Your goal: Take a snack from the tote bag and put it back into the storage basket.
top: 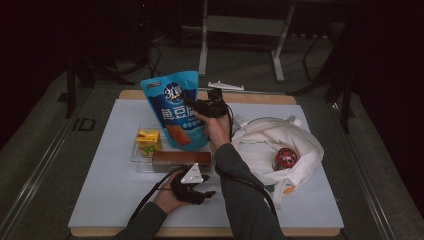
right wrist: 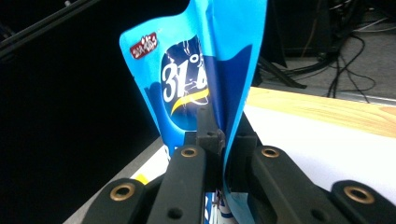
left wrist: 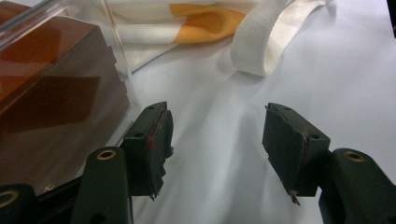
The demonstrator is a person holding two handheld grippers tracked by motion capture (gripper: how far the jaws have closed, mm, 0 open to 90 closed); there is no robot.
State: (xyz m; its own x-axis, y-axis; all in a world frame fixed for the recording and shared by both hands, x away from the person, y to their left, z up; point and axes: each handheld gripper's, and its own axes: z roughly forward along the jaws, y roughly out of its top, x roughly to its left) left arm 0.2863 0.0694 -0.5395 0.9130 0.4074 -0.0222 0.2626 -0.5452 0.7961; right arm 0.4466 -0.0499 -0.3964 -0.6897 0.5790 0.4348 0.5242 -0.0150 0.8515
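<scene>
The right gripper [top: 200, 106] holds a tall blue foil snack pouch with white lettering [top: 174, 107] by its right edge, its 2 black jaws pressed together on the foil. In the right gripper view the pouch [right wrist: 187, 79] rises upright between the jaws and folds around them, with the pale wooden table edge [right wrist: 322, 109] running behind it to the right. In the high view the pouch stands at the back of a clear plastic tray [top: 136, 152], its lower end behind the tray's contents; whether it rests on the tray floor or hangs just above it I cannot tell.

In that tray lie a small yellow drink carton [top: 148, 141] at the left and a long brown rectangular box [top: 181, 158] along the front. To the right of the tray, on the white table cover [top: 107, 180], lies a crumpled white cloth tote bag with an orange patch [top: 280, 142], and a round red-lidded tin [top: 285, 158] sits in its open mouth.

The left gripper [top: 197, 192] rests low near the front of the table, just in front of the brown box, held in the person's left hand [top: 167, 199]. Its 2 jaws stand apart with nothing between them. In the left gripper view [left wrist: 215, 144] they lie over the bare white cover, the brown box [left wrist: 51, 88] behind the clear tray wall just beside one jaw, and a white strap of the bag [left wrist: 266, 42] ahead.
</scene>
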